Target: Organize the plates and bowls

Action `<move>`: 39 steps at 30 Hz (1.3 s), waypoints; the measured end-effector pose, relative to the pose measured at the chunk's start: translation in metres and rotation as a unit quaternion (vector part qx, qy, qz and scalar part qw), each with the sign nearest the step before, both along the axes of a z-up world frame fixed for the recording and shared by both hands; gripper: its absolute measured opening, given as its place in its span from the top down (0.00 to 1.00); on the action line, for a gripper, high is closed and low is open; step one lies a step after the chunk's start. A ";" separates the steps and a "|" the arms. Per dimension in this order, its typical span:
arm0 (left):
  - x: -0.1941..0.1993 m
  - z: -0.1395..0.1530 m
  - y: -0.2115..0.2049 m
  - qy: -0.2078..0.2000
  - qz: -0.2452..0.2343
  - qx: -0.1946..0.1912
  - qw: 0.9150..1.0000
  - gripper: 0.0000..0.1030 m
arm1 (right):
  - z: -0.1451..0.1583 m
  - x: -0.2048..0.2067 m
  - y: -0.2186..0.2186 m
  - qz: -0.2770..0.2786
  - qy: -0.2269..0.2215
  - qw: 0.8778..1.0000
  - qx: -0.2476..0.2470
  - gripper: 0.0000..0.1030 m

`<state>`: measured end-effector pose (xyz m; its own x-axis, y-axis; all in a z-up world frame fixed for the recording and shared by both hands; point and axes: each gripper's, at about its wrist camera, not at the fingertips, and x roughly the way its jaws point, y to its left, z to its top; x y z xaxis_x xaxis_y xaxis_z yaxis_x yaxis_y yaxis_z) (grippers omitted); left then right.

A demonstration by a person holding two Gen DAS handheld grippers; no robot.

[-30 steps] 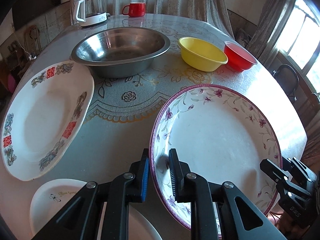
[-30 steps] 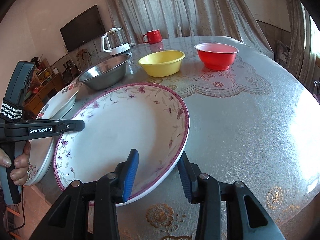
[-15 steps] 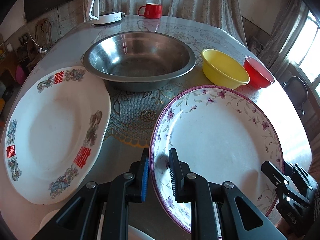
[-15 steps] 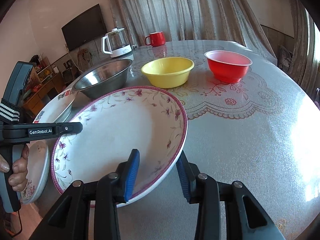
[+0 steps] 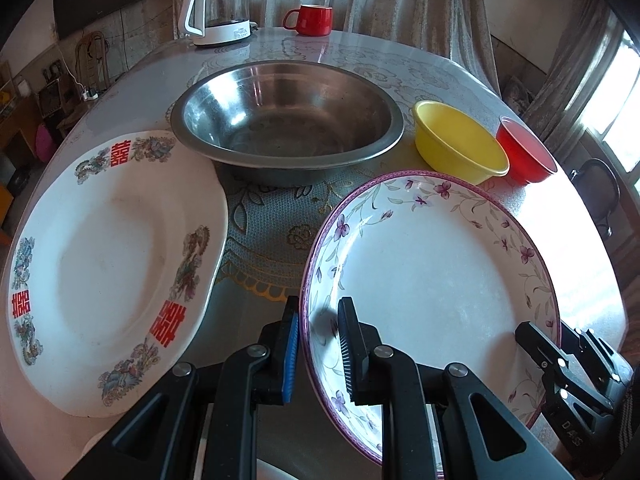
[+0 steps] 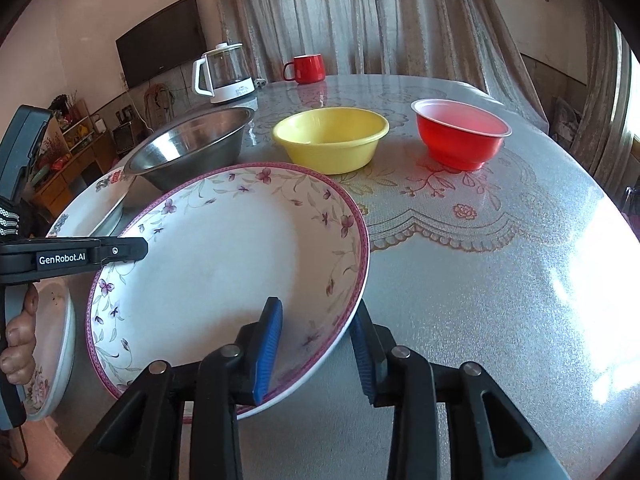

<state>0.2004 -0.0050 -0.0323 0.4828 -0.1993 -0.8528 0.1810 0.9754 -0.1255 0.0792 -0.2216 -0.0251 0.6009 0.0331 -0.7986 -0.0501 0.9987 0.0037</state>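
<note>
the table [image 6: 500,280] is carrying the floral plate [image 5: 432,272] at its near edge, tilted. the left gripper [image 5: 318,344] is clamping the plate's left rim; the right gripper [image 6: 316,354] is straddling the right rim, its jaws closing, pads not yet pressing.

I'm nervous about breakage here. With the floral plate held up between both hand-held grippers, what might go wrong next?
1. The floral plate is pinched only at its rim by the left hand-held gripper; the right hand-held gripper is just closing on the opposite rim, so the plate may tilt or slip.
2. The steel basin, yellow bowl and double-happiness plate sit close by; a swing might clip them.
</note>
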 end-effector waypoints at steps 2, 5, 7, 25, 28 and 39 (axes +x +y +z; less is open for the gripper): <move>-0.005 0.001 0.002 -0.004 0.003 -0.001 1.000 0.81 | 0.000 0.000 0.001 0.000 -0.001 1.000 -0.003 0.64; -0.012 0.000 0.008 -0.003 0.012 -0.006 1.000 0.81 | -0.001 -0.003 0.005 -0.002 -0.007 1.000 -0.015 0.62; -0.018 0.001 0.013 -0.008 0.016 -0.009 1.000 0.81 | -0.001 -0.004 0.005 -0.003 -0.006 1.000 -0.014 0.62; -0.073 0.026 0.024 -0.067 0.007 -0.017 0.998 0.75 | 0.018 -0.024 0.004 -0.032 -0.025 0.999 -0.020 0.59; -0.078 0.028 0.027 -0.070 0.007 -0.023 0.997 0.75 | 0.029 -0.028 0.005 -0.032 -0.042 0.998 -0.025 0.59; -0.091 0.035 0.047 -0.091 0.030 -0.015 0.995 0.75 | 0.051 -0.020 0.043 0.035 -0.058 0.998 0.015 0.58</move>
